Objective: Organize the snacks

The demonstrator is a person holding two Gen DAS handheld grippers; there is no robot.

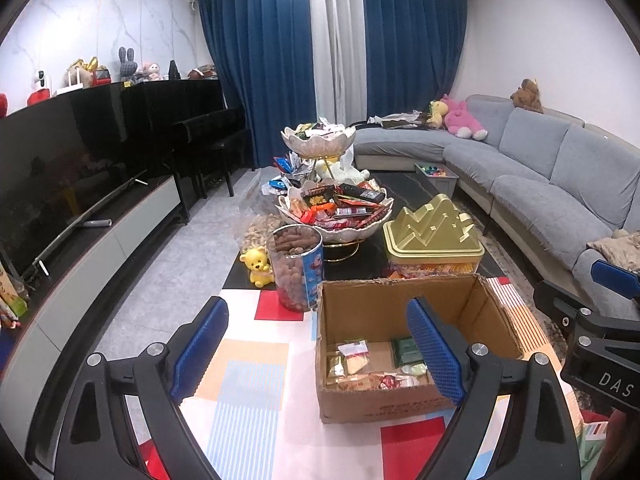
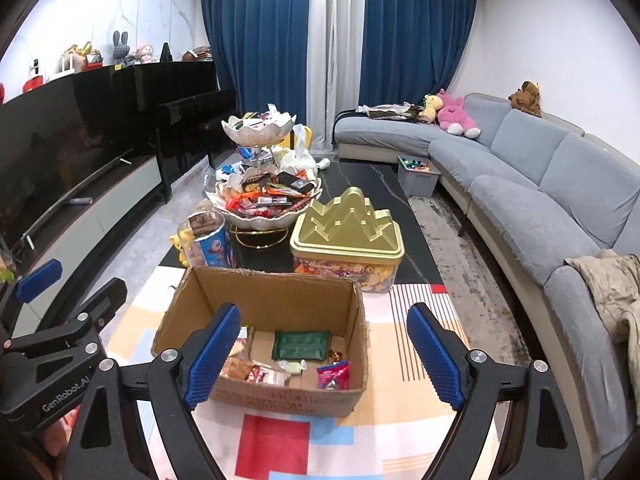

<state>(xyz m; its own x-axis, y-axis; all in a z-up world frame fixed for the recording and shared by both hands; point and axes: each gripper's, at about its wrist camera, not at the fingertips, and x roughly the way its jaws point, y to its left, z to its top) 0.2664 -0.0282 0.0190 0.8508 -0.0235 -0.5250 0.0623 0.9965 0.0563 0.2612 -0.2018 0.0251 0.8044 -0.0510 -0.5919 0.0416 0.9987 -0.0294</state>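
The left tongs (image 1: pixel 318 346) stand wide open with nothing between the blue pads (image 1: pixel 199 344), raised over the worktop (image 1: pixel 256 380) with its patterned covering. Their right finger overlaps the cardboard box (image 1: pixel 384 400) in the picture, but whether it touches the box cannot be told. The right tongs (image 2: pixel 324 354) are likewise spread wide and hold nothing, poised above the same box (image 2: pixel 280 398), one pad in line with its near-left wall and the other out past its right wall.

Both tongs point forward and slightly down along the worktop. Each shows at the other camera's edge: the right one at 3 o'clock in the left view, the left one at 9 o'clock in the right view, both cut off by the frame.

The box sits open at 6 o'clock, with loose snacks on its floor: a green packet (image 2: pixel 301 345), a pink packet (image 2: pixel 333 375) and several small wrapped pieces too small to identify. Towards 12 o'clock from it stand a clear jar of brown snacks (image 1: pixel 295 268), a gold-lidded tin (image 1: pixel 434 236) and a two-tier bowl stand heaped with snacks (image 1: pixel 336 208). The hands holding the tongs are out of view.
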